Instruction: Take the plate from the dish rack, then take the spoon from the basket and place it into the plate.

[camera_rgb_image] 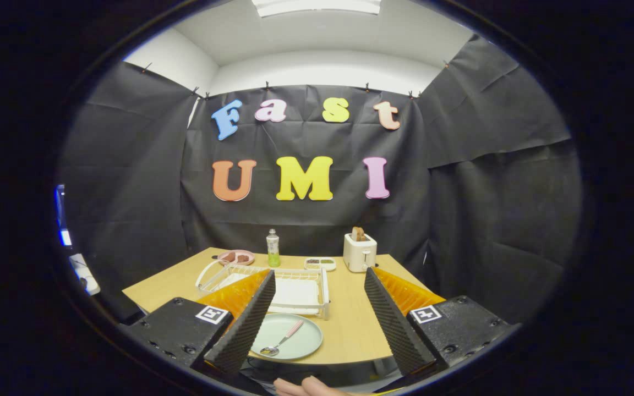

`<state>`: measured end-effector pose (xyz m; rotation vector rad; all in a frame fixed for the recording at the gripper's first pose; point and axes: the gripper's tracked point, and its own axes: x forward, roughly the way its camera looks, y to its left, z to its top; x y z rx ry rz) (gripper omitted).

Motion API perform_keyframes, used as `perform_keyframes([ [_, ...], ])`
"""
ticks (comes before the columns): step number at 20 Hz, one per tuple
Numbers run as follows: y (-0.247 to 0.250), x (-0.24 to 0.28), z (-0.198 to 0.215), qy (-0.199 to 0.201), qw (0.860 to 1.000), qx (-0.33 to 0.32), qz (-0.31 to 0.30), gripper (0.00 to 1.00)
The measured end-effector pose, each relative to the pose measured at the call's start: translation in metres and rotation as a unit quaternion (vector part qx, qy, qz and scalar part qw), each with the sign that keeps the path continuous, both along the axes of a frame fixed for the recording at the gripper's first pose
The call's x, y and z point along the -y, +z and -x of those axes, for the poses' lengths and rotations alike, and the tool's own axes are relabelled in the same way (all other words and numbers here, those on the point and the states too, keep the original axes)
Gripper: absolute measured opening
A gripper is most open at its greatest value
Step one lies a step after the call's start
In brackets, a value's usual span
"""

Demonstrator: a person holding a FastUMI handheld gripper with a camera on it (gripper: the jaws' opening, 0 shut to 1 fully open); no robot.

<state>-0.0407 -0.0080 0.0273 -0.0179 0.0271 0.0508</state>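
At the far left of the wooden table (174,286) we find the white wire dish rack (273,283), which holds no plate we can see. Behind it sit a pink dish (236,257) with brown pieces, a small green bottle (273,248), a shallow white tray (320,264), and a white toaster (359,251) with bread standing in its slots.

Nearer to us, the pale green plate (289,335) lies flat on the table, just in front of the rack. The spoon (281,340), with its pink handle, rests inside the plate, bowl toward us and handle angled away to the right.

The gripper (317,313) stands wide apart and empties of any load; the plate sits between the fingers, tucked partly behind the left one.

We judge that both transfers are complete and the step in hand is withdrawal. To do it well, we hold the fingers spread, draw straight back and upward, and keep the left finger clear of the plate rim so the spoon is not jolted. A fingertip (309,386) shows beneath the gripper.
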Motion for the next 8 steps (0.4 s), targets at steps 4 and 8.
perform_keyframes([
  [4,-0.0014,-0.0035,0.002,-0.003,1.0,0.011,0.011,1.0],
  [8,-0.0047,-0.0053,0.001,-0.003,1.0,0.005,0.012,1.0],
])
